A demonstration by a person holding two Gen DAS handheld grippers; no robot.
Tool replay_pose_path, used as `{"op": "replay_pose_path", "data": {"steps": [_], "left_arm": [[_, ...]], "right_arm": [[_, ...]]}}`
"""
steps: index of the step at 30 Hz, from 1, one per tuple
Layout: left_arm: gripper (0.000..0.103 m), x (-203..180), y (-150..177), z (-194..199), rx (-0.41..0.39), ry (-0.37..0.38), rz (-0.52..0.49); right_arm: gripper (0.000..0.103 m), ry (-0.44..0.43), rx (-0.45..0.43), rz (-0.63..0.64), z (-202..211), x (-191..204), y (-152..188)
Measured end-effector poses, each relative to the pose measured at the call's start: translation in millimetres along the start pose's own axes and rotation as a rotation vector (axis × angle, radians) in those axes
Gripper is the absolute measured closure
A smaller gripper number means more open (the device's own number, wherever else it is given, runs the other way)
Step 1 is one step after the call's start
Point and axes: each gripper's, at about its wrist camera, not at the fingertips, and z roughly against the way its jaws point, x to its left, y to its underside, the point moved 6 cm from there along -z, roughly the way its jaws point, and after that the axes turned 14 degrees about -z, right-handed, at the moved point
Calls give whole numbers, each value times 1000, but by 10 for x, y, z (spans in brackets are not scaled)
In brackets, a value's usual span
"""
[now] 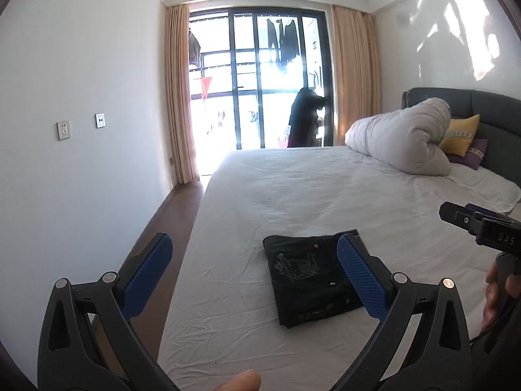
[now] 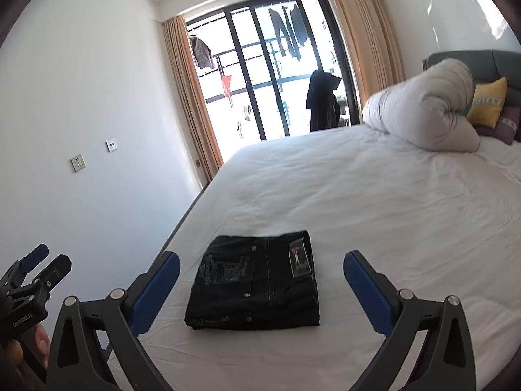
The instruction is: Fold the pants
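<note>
A: Where are the pants?

B: The dark, near-black denim pants [image 2: 254, 285] lie folded into a compact rectangle on the bed's white sheet [image 2: 374, 202], near the edge that faces the wall. A pale printed design, a few metal rivets and a leather waist patch face up. The stack looks flat and squared off, with no leg trailing out.

A: So the folding is finished?

B: I'd judge it done, or all but done. At most a little straightening of the edges is left. Nothing is holding the cloth.

A: And the grippers?

B: The left gripper [image 1: 254, 272] and the right gripper [image 2: 260, 286] both hang above the bed, clear of the pants. The jaws of each stand wide apart with nothing between the blue pads. Each shows at the edge of the other's view, with a bit of the person's hand behind it.

A: What about the rest of the room?

B: The sheet is lightly creased. A rolled white duvet [image 1: 403, 137] sits by the grey upholstered headboard [image 1: 482, 104], with a yellow cushion [image 1: 460, 135] and a purple one beside it. Past the bed is a dark-framed glass balcony door [image 1: 260, 81] between peach curtains, with clothes hanging outside. The white wall [image 1: 81, 65] carries two sockets, and a strip of wooden floor runs alongside the bed.
</note>
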Motion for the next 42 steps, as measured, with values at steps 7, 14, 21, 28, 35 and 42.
{"op": "replay_pose_path", "data": {"steps": [7, 14, 21, 28, 35, 42], "left_arm": [[0, 19, -166, 38, 114, 123, 68], [0, -90, -163, -42, 193, 136, 88], [0, -178, 8, -362, 279, 134, 98], [0, -233, 181, -632, 352, 137, 103], [0, -280, 332, -832, 392, 119, 97], [0, -291, 469, -960, 426, 104, 109]], "right_arm": [[0, -11, -87, 41, 365, 233, -246], [0, 43, -47, 81, 344, 302, -255], [0, 84, 34, 85, 181, 293, -107], [0, 142, 92, 103, 26, 283, 35], [0, 187, 142, 136, -77, 332, 186], [0, 213, 196, 103, -170, 277, 301]]}}
